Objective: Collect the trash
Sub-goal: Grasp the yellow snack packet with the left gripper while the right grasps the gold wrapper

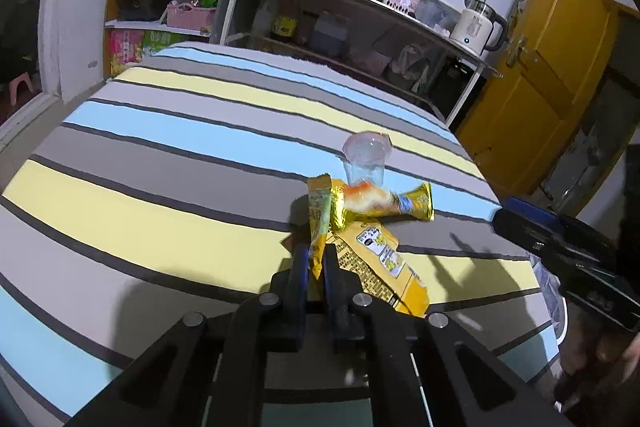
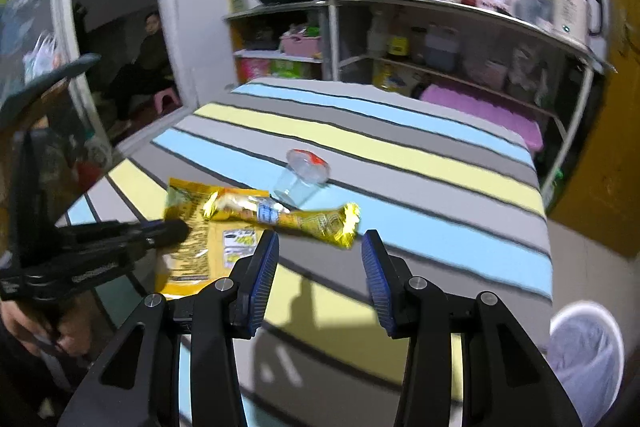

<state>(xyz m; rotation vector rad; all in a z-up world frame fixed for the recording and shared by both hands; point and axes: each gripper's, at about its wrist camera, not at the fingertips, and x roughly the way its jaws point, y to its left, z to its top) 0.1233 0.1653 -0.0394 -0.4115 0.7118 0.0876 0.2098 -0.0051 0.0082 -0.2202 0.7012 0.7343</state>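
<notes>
First wrapper pinched, rest still on the bed

My left gripper (image 1: pixel 316 259) clamps a wrapper (image 1: pixel 319 223) mid-frame; right gripper (image 2: pixel 320 267) gapes wide. Gold wrapper (image 2: pixel 280 215), yellow bag (image 2: pixel 192 239), cup (image 2: pixel 300 179) remain; bin (image 2: pixel 586 351) lower right.

Three snack wrappers (image 1: pixel 370 205) (image 1: pixel 320 223) (image 1: pixel 380 259), one clear plastic cup (image 1: pixel 365 163), and one lined bin (image 2: pixel 586 351).

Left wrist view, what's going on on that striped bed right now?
Someone is clearing trash off the bed. The left gripper is shut on a slim green-and-yellow wrapper, lifting it. The right gripper is open, empty, above the gold snack wrapper. A flat yellow packet, a clear plastic cup and a lined bin wait nearby.
</notes>
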